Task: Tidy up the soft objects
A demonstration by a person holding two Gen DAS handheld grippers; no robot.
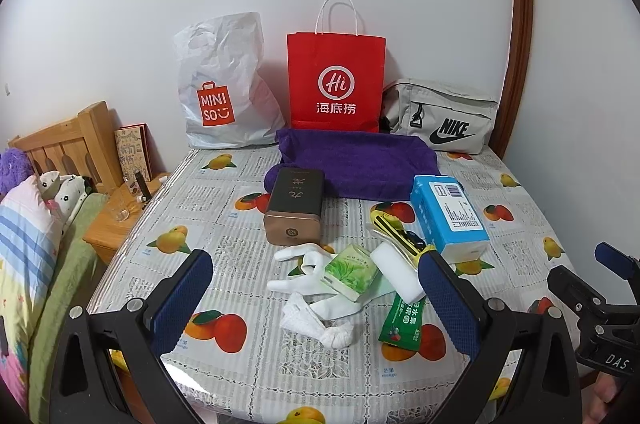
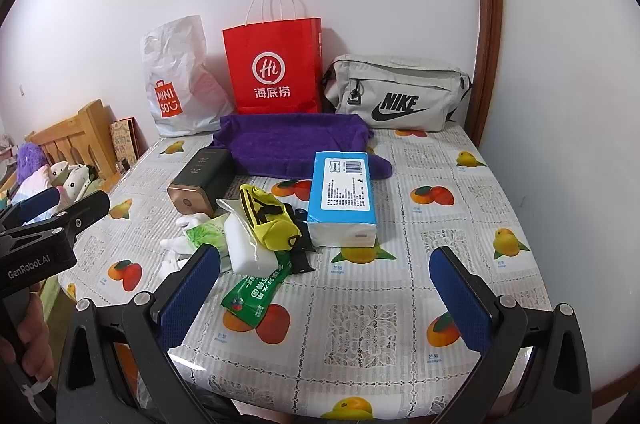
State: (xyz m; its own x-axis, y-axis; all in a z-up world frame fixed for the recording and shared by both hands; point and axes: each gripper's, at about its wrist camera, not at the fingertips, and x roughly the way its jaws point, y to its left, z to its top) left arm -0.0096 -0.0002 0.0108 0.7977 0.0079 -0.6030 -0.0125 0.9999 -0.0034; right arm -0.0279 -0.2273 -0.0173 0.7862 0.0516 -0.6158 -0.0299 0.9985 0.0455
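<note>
A pile of small items lies mid-table: white socks (image 1: 320, 308), a green tissue pack (image 1: 350, 272), a white sponge block (image 1: 396, 270), a yellow pouch (image 2: 268, 220) and a green snack sachet (image 2: 256, 294). A blue tissue pack (image 2: 344, 197) lies to their right. A purple towel (image 1: 352, 163) lies behind them. My left gripper (image 1: 316, 300) is open and empty, hovering just in front of the socks. My right gripper (image 2: 326, 290) is open and empty, in front of the blue tissue pack.
A brown tin box (image 1: 296, 207) lies left of the towel. A white Miniso bag (image 1: 224, 91), a red paper bag (image 1: 336, 79) and a grey Nike bag (image 1: 440, 119) stand against the wall. A bed and nightstand (image 1: 116, 220) are at the left table edge.
</note>
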